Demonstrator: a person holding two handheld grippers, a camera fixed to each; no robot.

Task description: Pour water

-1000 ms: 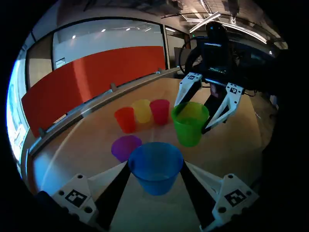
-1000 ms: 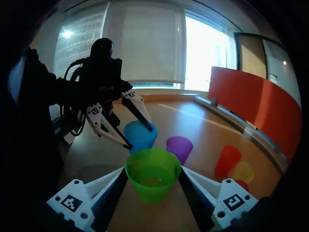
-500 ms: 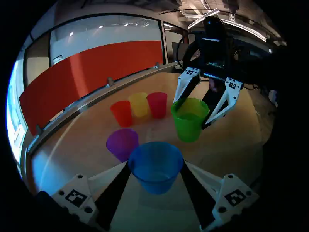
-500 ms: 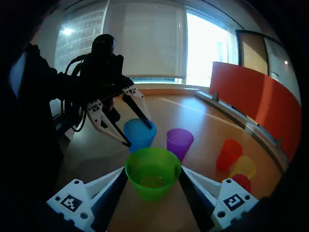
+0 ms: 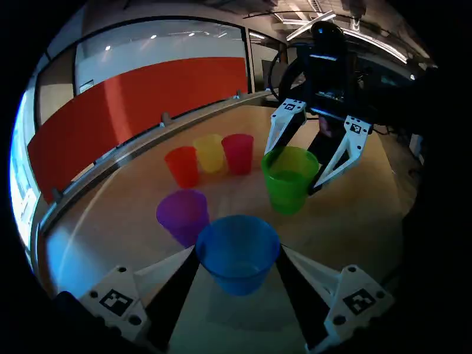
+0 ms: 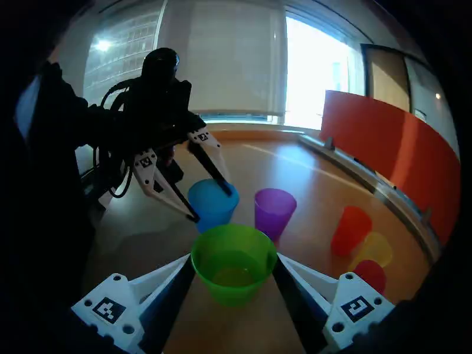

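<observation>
My left gripper (image 5: 237, 271) is shut on a blue cup (image 5: 237, 252), held upright above the wooden table (image 5: 354, 218). In the right gripper view the same blue cup (image 6: 212, 203) sits between the left gripper's fingers (image 6: 168, 197). My right gripper (image 6: 233, 277) is shut on a green cup (image 6: 233, 270) with a little liquid at its bottom. The green cup (image 5: 289, 179) also appears in the left gripper view, clamped by the right gripper (image 5: 298, 177) beyond the blue cup. Both cups are upright and a short gap apart.
A purple cup (image 5: 182, 216) stands on the table left of the blue cup. Behind it are an orange cup (image 5: 183, 167), a yellow cup (image 5: 209, 153) and a red cup (image 5: 238, 153) in a row. An orange wall panel (image 5: 135, 112) runs along the table's far edge.
Both held cups have risen slightly: the table cups sit lower and nearer in each view. The two held cups stay upright and about as far apart.
</observation>
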